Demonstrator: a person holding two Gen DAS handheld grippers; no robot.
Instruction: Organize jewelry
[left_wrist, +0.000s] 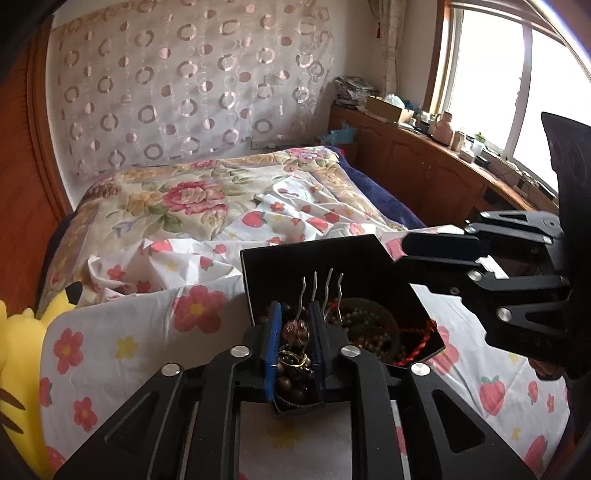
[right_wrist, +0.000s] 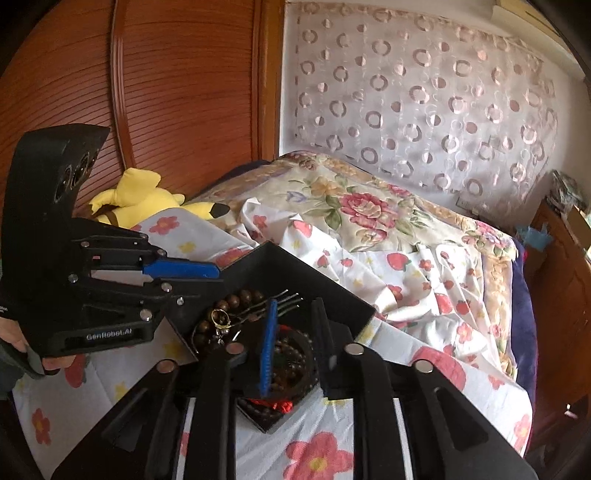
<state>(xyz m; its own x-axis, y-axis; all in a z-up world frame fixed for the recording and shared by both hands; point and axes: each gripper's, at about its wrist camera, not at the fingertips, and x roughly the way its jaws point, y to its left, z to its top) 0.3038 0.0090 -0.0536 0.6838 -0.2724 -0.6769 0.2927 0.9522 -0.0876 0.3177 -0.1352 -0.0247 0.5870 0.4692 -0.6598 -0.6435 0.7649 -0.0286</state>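
Jewelry box, black and square (left_wrist: 362, 266), sits on the flower-print sheet of the bed (left_wrist: 155, 325), packed with brown wooden bead strands (right_wrist: 236, 297), a gold ring (right_wrist: 220, 318) and a silver hair fork (left_wrist: 321, 291). Left tongs (left_wrist: 293, 343) hover narrow over the beads; right tongs (right_wrist: 295, 339) are narrow too, gripping nothing.

Counted: one black box (left_wrist: 332, 266), four metal hairpins (left_wrist: 321, 291), one gold ring (right_wrist: 220, 318), two grippers, one yellow plush (right_wrist: 140, 195) beyond left gripper (right_wrist: 207, 273).
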